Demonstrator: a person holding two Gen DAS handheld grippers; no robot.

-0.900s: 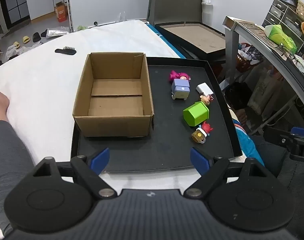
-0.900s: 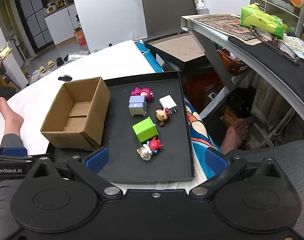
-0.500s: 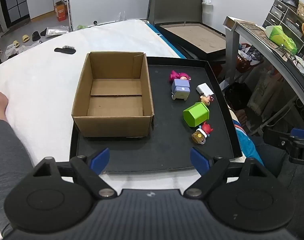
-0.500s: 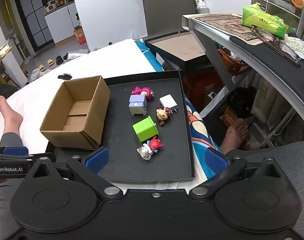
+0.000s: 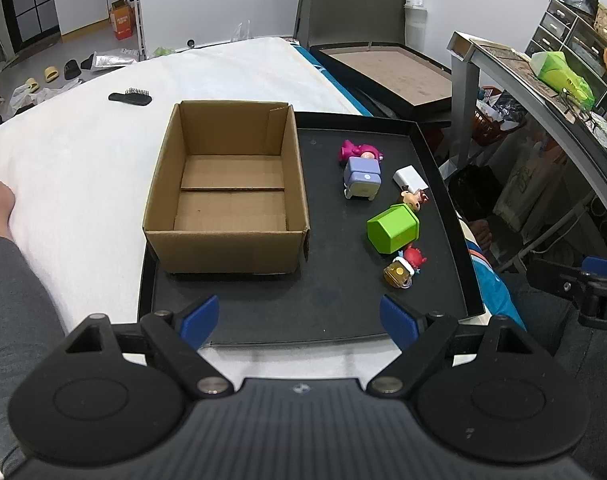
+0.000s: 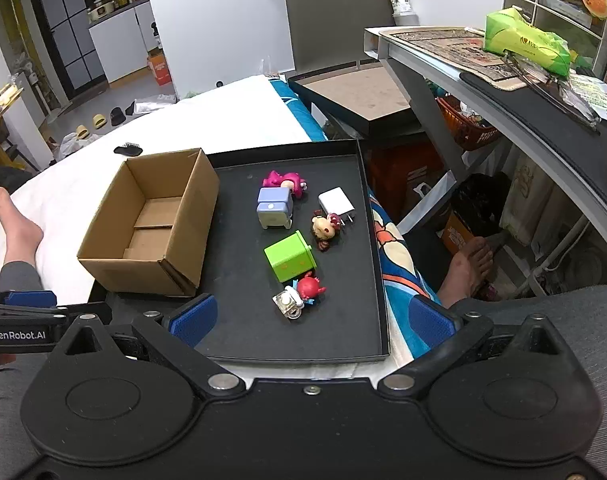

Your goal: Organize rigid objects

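the white words "genrobot.ai" stand on the black body of the left gripper [image 6: 19,334], seen at the left edge of the right wrist view. no other lettering is legible.

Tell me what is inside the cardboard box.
The cardboard box holds nothing visible: only its bare bottom flaps show. The near wall hides a strip of floor in both views.

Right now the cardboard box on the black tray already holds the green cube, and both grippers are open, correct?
Not quite: the cardboard box is empty. The left wrist view shows the green cube lying on the black tray. Both grippers, left and right, are open.
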